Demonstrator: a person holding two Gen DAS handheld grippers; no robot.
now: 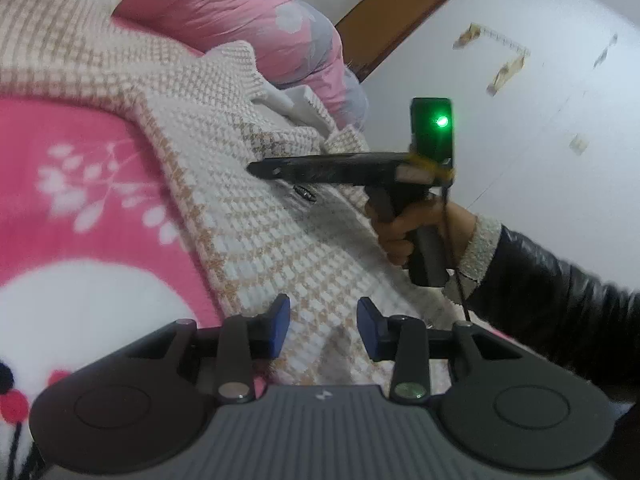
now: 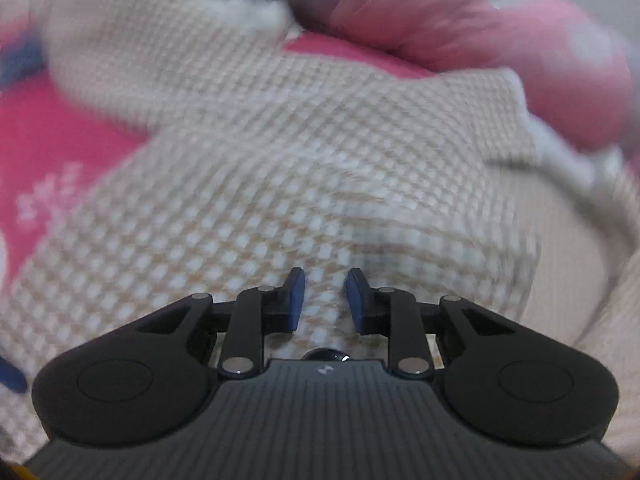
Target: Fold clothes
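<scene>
The garment is a cream-and-tan checked knit sweater (image 1: 224,184). It lies spread but rumpled on a bed covered by a pink blanket (image 1: 80,184), with a pink quilt (image 1: 240,12) bunched beyond it.

Step in hand: approach for a grasp, judged from the layout. No fold is visible yet.

- The left gripper (image 1: 323,328) hovers over the near edge of the sweater. Its jaws stand partly apart, with no cloth pinched between the pads.
- The right gripper (image 2: 323,300) points down at the knit from close above. Its jaws are narrowly apart, and the fabric seen in the gap lies below them, not clamped. In the left wrist view, its fingers extend across the middle of the garment, near a dark button (image 1: 306,193), held by the person's hand (image 1: 408,236).

Next move, as a judgement: each gripper needs to reach a hem or sleeve edge, close on a single layer, then lift and carry it across the body. The thick knit may bunch, so a firm pinch at the edge is advisable.
</scene>
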